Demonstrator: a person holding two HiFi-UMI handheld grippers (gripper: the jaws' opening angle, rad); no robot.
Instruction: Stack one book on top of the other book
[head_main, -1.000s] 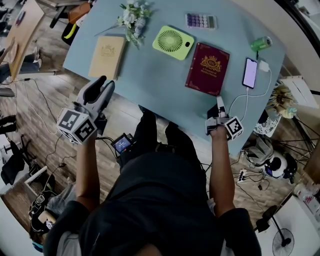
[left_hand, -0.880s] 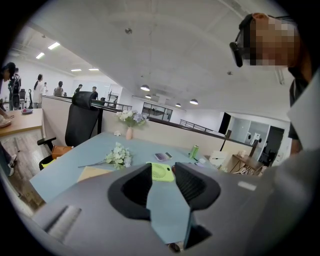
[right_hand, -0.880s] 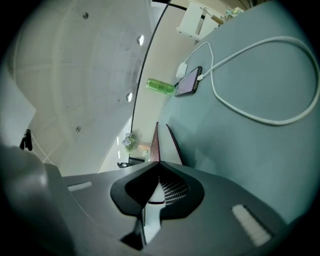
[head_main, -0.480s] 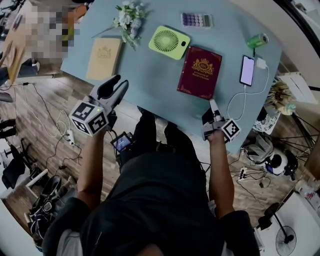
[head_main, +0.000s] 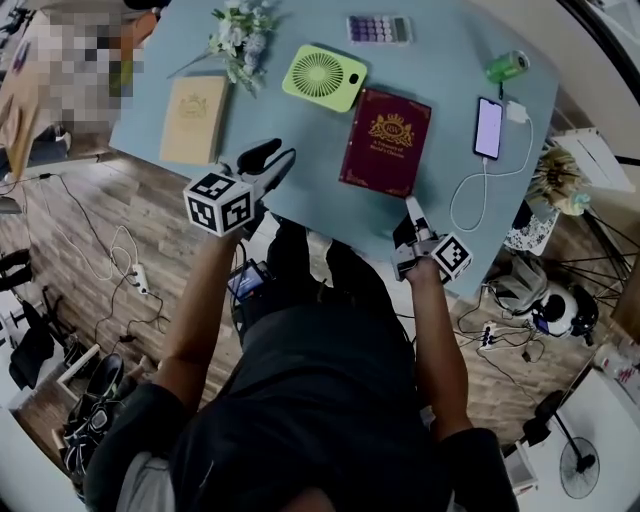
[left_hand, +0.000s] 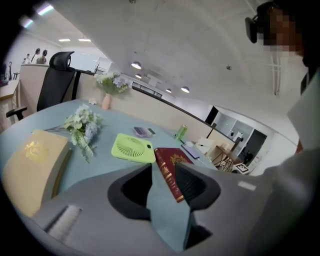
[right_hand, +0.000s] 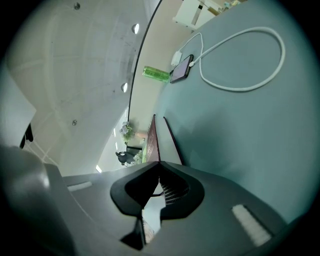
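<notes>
A maroon book with a gold crest lies flat in the middle of the blue table. A tan book lies flat at the table's left end. My left gripper hangs over the table's near edge between the two books, its jaws open and empty. In the left gripper view it points at the maroon book, with the tan book off to the left. My right gripper is shut on nothing just off the maroon book's near right corner. The right gripper view shows that book's edge close ahead.
A green fan, a bunch of flowers and a calculator lie at the back. A phone on a white cable and a green can are at the right. A person stands beyond the table's far left.
My left gripper has come down and moved right, from beside the tan book to the table's near edge between the books. My right gripper has edged slightly towards the maroon book.
</notes>
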